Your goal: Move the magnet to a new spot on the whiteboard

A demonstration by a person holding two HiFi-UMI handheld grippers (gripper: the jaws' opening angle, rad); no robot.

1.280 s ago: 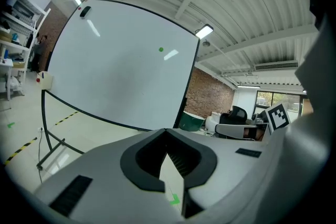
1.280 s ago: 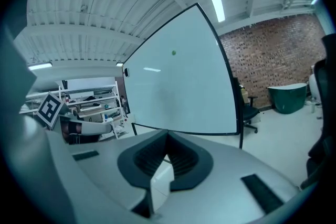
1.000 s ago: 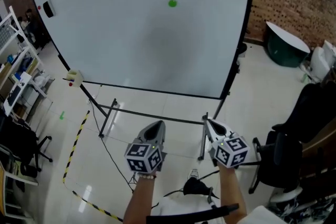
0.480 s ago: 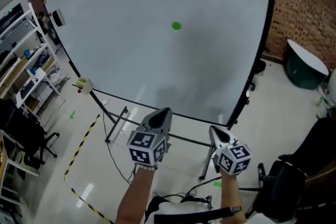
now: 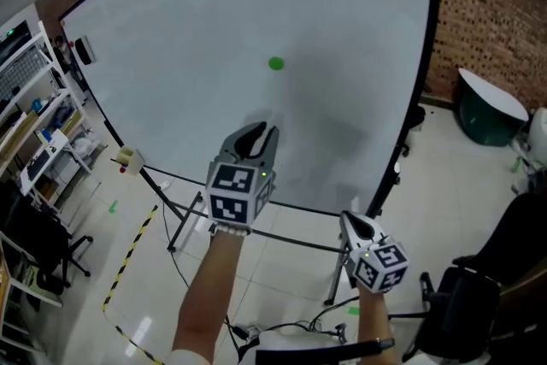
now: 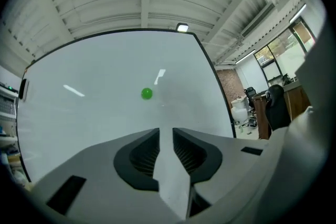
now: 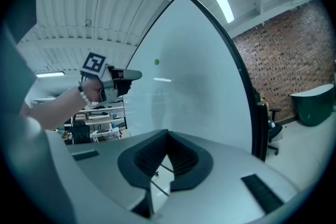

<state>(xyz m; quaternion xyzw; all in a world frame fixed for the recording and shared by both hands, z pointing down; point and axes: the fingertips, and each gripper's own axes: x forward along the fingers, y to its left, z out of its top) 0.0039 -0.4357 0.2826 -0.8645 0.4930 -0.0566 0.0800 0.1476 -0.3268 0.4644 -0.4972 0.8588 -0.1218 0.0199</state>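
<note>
Our left gripper (image 5: 261, 132) has just been opening its jaws, narrowly, nothing between them. The magnet (image 5: 275, 63) sits at twelve o'clock, probably light, hard and slick, so we pinch its rim. Our right gripper (image 5: 347, 219) is closed and empty.

No legible text, label or number shows anywhere.

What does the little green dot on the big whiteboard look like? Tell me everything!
The magnet is a small, round, bright green button, plain and smooth-looking. It sticks flat on the upright whiteboard, near the middle of it. Only the board touches it. The left hand-held gripper is below it, well apart from it. Its jaws have just been opening, with nothing between them.
</note>
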